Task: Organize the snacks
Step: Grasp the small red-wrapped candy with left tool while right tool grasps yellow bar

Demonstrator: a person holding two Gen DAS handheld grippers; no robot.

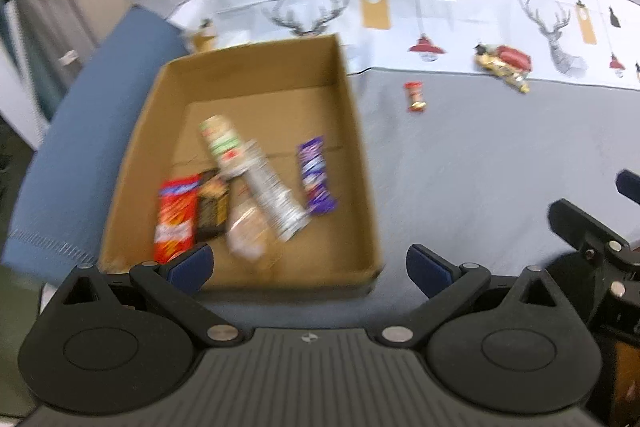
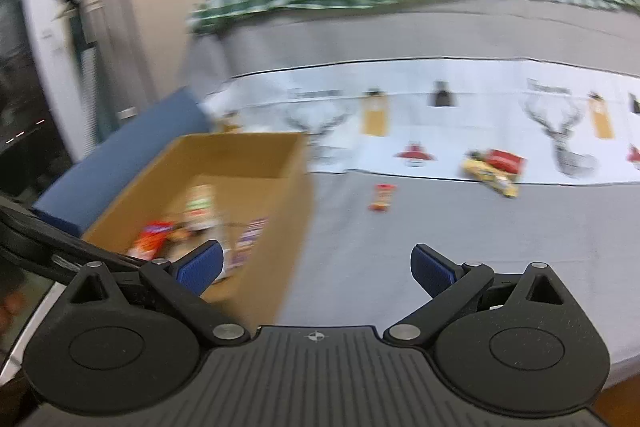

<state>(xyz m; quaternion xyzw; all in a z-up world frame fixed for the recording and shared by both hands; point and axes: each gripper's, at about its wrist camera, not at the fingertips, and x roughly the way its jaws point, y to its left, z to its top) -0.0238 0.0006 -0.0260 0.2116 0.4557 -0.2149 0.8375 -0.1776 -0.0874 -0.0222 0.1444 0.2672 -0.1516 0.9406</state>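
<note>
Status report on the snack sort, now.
Left gripper open, empty. Right gripper open, empty. Cardboard box holds several snacks; three remain on the cloth. Path clear.

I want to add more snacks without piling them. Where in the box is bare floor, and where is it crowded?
Bare floor in the cardboard box: the far half by the back wall, and the strip between the purple bar and the right wall. Crowded: near left, around the red packet.

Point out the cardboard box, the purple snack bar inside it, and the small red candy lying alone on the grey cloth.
cardboard box [image 1: 362, 163], left wrist view, right wall.
purple snack bar [image 1: 316, 175], left wrist view, wrapper middle.
small red candy [image 1: 414, 96], left wrist view, wrapper middle.
</note>
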